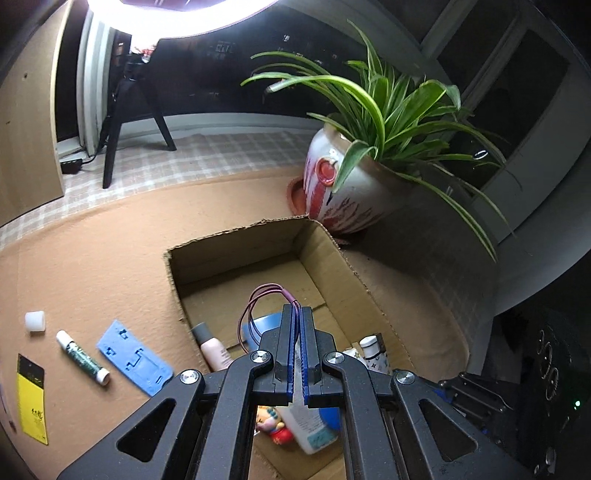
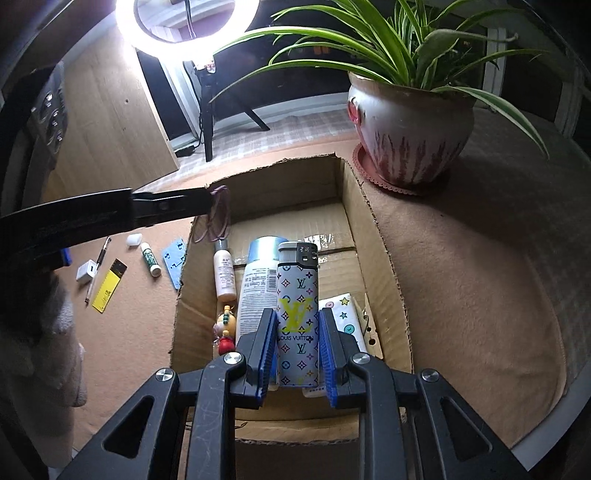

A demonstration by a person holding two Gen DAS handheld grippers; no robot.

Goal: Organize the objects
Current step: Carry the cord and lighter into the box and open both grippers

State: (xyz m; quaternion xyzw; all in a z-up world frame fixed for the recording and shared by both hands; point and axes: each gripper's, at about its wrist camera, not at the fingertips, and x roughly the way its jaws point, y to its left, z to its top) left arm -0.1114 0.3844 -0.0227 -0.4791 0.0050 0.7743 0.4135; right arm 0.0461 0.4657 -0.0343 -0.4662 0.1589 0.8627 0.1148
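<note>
My left gripper [image 1: 297, 308] is shut on a purple hair tie [image 1: 258, 302] and holds it above the open cardboard box [image 1: 236, 243]; it also shows in the right wrist view [image 2: 210, 199] with the hair tie [image 2: 216, 218] hanging over the box's left wall. My right gripper [image 2: 297, 325] is shut on a white patterned lighter [image 2: 297, 310] held upright over the box [image 2: 369, 236]. Inside the box lie a pink bottle [image 2: 225, 275], a white and blue bottle [image 2: 255, 291], a small doll [image 2: 226, 328] and a patterned packet [image 2: 343, 314].
Left of the box on the brown mat lie a blue plastic piece [image 1: 135, 358], a green glue stick [image 1: 83, 358], a white cap [image 1: 35, 322], a yellow card [image 1: 32, 400], a pen [image 2: 98, 273] and a white adapter [image 2: 85, 271]. A potted plant [image 2: 410, 125] stands behind the box's right corner. A ring light [image 2: 184, 26] on a tripod stands behind.
</note>
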